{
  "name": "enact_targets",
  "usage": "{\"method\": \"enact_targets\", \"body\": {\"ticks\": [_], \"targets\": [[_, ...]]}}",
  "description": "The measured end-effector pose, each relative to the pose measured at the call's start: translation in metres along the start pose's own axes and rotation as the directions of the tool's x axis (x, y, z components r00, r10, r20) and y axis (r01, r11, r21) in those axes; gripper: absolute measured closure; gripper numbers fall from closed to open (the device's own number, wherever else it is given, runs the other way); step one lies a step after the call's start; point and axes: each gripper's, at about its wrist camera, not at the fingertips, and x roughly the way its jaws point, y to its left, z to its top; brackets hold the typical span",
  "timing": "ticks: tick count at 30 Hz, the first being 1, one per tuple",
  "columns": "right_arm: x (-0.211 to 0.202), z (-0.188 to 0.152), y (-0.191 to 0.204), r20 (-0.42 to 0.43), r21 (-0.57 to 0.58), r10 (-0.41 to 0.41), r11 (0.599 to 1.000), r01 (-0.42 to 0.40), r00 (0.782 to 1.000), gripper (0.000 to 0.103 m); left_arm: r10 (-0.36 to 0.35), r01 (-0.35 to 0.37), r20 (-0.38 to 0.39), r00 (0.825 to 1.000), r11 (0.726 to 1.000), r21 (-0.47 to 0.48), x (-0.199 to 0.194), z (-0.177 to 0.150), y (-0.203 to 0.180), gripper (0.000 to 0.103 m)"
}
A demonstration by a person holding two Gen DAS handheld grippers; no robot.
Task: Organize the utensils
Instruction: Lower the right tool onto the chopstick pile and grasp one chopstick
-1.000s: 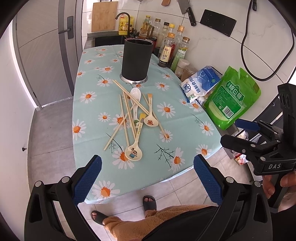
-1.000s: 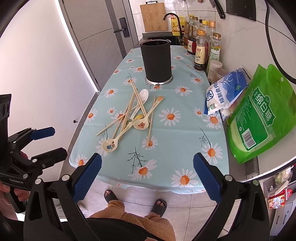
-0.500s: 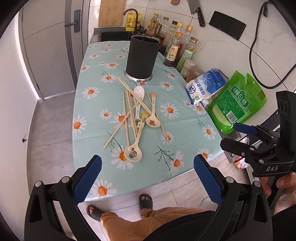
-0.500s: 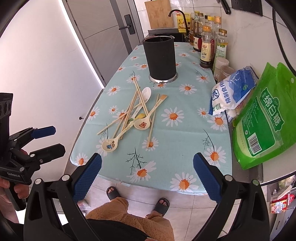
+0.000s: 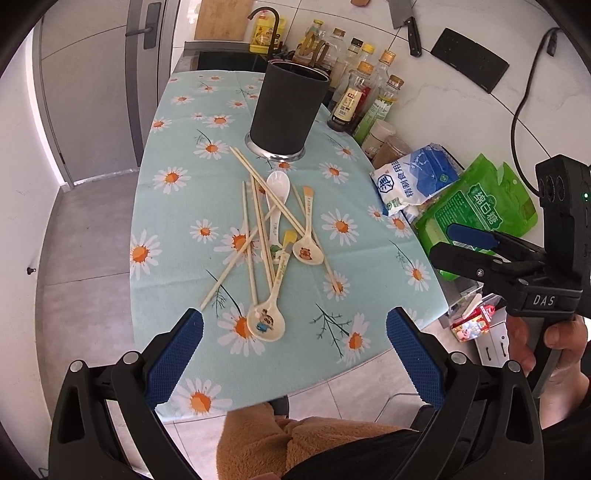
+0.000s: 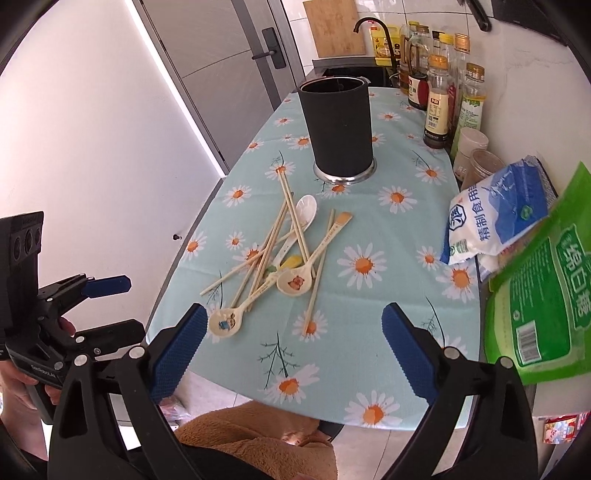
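Note:
A heap of wooden chopsticks point(image 5: 258, 225) and three spoons lies mid-table on the daisy cloth point(image 5: 177, 221): a white spoon point(image 5: 277, 184), a bear spoon point(image 5: 308, 254) and a cartoon spoon point(image 5: 266, 323) nearest me. Behind them stands the black utensil holder point(image 5: 288, 107) point(image 6: 338, 129). My left gripper point(image 5: 293, 332) hovers open over the table's near edge, just short of the cartoon spoon. My right gripper point(image 6: 295, 323) is wide, its jaws closing slightly with nothing between them, short of the heap point(image 6: 284, 251). Each gripper shows in the other's view, right gripper point(image 5: 465, 243) and left gripper point(image 6: 107, 306).
Sauce bottles point(image 6: 439, 99), two jars point(image 6: 472, 155), a blue-white salt bag point(image 6: 495, 210) and a green sugar bag point(image 6: 546, 288) line the right wall side. A sink and tap point(image 6: 365, 26) sit at the back. The person's brown fuzzy trousers point(image 5: 266, 439) are below the table's front edge.
Both grippers have moved in toward the table; the heap and holder look closer. The utensils have not moved. The right jaws look slightly narrower.

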Motion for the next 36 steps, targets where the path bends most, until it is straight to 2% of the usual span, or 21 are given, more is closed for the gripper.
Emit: {"method": "enact_targets", "body": {"ticks": [6, 9, 11, 16, 19, 20, 23, 26, 28, 30, 36], "targets": [[0.035, 0.018, 0.006, -0.047, -0.023, -0.005, 1.0, 0.004, 0.999, 0.021, -0.039, 0.039, 0.008, 0.999, 0.999, -0.025, 0.016, 0.018, 0.027, 0.007], [0.059, 0.031, 0.009, -0.066, -0.063, -0.021, 0.998, 0.017, 0.998, 0.024, -0.073, 0.073, 0.01, 0.997, 0.997, -0.032, 0.025, 0.026, 0.042, 0.007], [0.075, 0.038, 0.011, -0.073, -0.101, -0.026, 0.995, 0.018, 0.997, 0.032, -0.102, 0.102, -0.003, 0.995, 0.994, -0.035, 0.035, 0.029, 0.053, 0.007], [0.117, 0.055, 0.015, -0.104, -0.185, -0.061, 0.982, 0.041, 0.993, 0.038, -0.14, 0.14, -0.024, 0.99, 0.99, -0.018, 0.06, 0.032, 0.071, 0.007], [0.141, 0.067, 0.014, -0.142, -0.221, -0.054, 0.975, 0.022, 0.988, 0.045, -0.168, 0.167, -0.042, 0.985, 0.986, -0.027, 0.075, 0.034, 0.078, 0.007], [0.148, 0.071, 0.014, -0.156, -0.232, -0.061, 0.972, 0.023, 0.986, 0.046, -0.178, 0.177, -0.046, 0.983, 0.984, -0.03, 0.079, 0.034, 0.08, 0.007], [0.17, 0.086, 0.014, -0.192, -0.274, -0.084, 0.961, 0.029, 0.978, 0.059, -0.2, 0.198, -0.055, 0.978, 0.979, -0.041, 0.087, 0.034, 0.081, 0.007], [0.186, 0.097, 0.013, -0.239, -0.309, -0.092, 0.951, 0.014, 0.967, 0.065, -0.209, 0.207, -0.057, 0.976, 0.978, -0.04, 0.093, 0.03, 0.08, 0.007], [0.196, 0.103, 0.011, -0.287, -0.328, -0.093, 0.945, -0.006, 0.953, 0.069, -0.214, 0.211, -0.059, 0.975, 0.976, -0.054, 0.095, 0.027, 0.082, 0.007], [0.204, 0.108, 0.01, -0.316, -0.346, -0.102, 0.938, -0.014, 0.943, 0.078, -0.22, 0.215, -0.059, 0.974, 0.973, -0.081, 0.098, 0.024, 0.085, 0.007], [0.216, 0.117, 0.01, -0.369, -0.35, -0.094, 0.936, -0.045, 0.925, 0.083, -0.225, 0.218, -0.059, 0.973, 0.97, -0.103, 0.099, 0.021, 0.09, 0.007]]}}
